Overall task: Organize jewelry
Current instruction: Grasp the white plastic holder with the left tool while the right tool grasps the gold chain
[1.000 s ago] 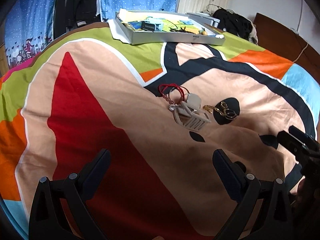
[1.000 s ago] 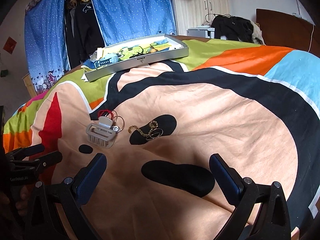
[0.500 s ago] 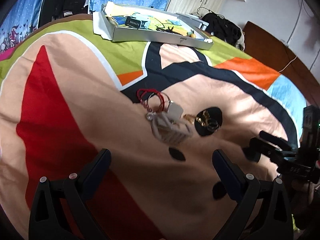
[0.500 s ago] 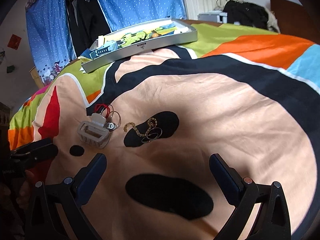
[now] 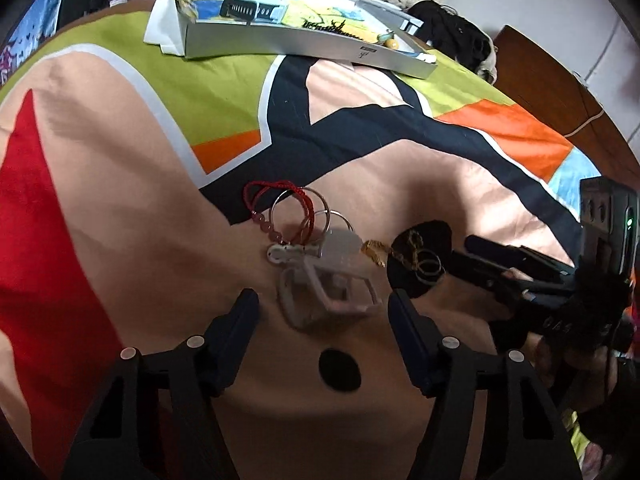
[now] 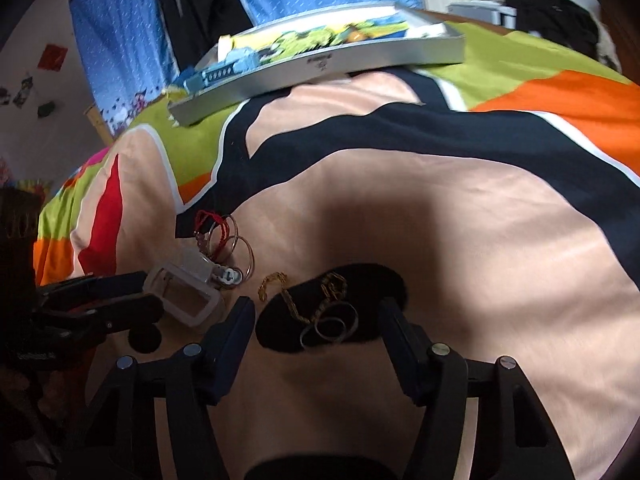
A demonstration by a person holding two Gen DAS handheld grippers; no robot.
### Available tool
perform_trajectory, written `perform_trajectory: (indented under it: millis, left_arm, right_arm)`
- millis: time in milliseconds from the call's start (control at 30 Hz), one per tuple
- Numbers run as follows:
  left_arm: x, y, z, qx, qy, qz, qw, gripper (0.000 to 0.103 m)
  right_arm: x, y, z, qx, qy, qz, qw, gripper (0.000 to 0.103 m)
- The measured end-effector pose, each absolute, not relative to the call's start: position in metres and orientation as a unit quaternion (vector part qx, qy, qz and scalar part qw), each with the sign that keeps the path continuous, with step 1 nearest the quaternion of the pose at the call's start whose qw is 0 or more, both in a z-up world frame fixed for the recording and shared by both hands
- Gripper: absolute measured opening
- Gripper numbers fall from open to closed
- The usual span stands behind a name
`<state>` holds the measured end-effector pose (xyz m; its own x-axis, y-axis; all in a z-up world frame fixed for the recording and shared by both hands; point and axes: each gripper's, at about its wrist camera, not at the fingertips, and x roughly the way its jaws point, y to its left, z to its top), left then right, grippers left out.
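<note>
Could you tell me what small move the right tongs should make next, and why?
Probably lower the right tongs straight down: they are open and straddle the rings and gold chain on the bedspread's black patch, not yet touching them.

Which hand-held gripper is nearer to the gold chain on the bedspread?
The right hand-held gripper: its open fingers flank the gold chain and rings on the black patch. The left hand-held gripper sits beside it, open around the white clip.
</note>
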<state>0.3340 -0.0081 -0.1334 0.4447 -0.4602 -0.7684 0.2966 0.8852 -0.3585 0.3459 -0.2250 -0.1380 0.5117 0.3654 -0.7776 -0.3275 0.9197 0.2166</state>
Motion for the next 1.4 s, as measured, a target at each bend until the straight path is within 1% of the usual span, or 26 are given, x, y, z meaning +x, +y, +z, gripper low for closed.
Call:
perform_trajectory:
  millis: [200,267,367,500,567,667,733,867,933,1067,1167,1400]
  left_arm:
    - [0.351,-0.004,-0.139,-0.101,0.507,-0.222,0.827,0.06]
    - [0.353,-0.002,-0.141,-0.101,0.522,-0.219,0.818,0.051]
    - [0.352,0.004,-0.146,-0.103,0.529,-0.218,0.813,0.042]
    - [0.351,0.014,-0.15,-0.124,0.537,-0.225,0.803,0.035]
    - [0.351,0.016,-0.15,-0.128,0.541,-0.23,0.799,0.032]
    - [0.351,0.015,-0.148,-0.126,0.542,-0.233,0.798,0.032]
    - [0.35,0.014,-0.147,-0.127,0.538,-0.235,0.8,0.031]
    - [0.346,0.016,-0.143,-0.136,0.534,-0.231,0.802,0.027]
    - [0.343,0.017,-0.141,-0.138,0.531,-0.229,0.804,0.026]
    - [0.339,0.015,-0.138,-0.136,0.527,-0.228,0.807,0.024]
    - [0.336,0.014,-0.135,-0.136,0.524,-0.228,0.809,0.023]
    - [0.33,0.012,-0.13,-0.13,0.515,-0.225,0.817,0.023]
  right_arm:
    - [0.365,-0.213,-0.151,-0.012,0.474,0.212,0.854,0.062]
    - [0.369,-0.211,-0.156,-0.014,0.482,0.215,0.849,0.062]
    - [0.371,-0.209,-0.163,-0.016,0.491,0.219,0.843,0.062]
    - [0.373,-0.203,-0.166,-0.032,0.494,0.224,0.84,0.061]
    - [0.373,-0.2,-0.166,-0.042,0.496,0.225,0.837,0.057]
    - [0.372,-0.2,-0.168,-0.049,0.5,0.22,0.836,0.05]
    - [0.372,-0.201,-0.168,-0.047,0.502,0.22,0.835,0.041]
    - [0.372,-0.197,-0.169,-0.051,0.507,0.225,0.831,0.03]
    - [0.373,-0.197,-0.168,-0.051,0.507,0.228,0.83,0.017]
    - [0.371,-0.199,-0.165,-0.045,0.501,0.231,0.833,0.017]
    - [0.372,-0.195,-0.159,-0.019,0.493,0.238,0.836,0.017]
    - [0.363,-0.221,-0.14,0.104,0.47,0.272,0.834,0.017]
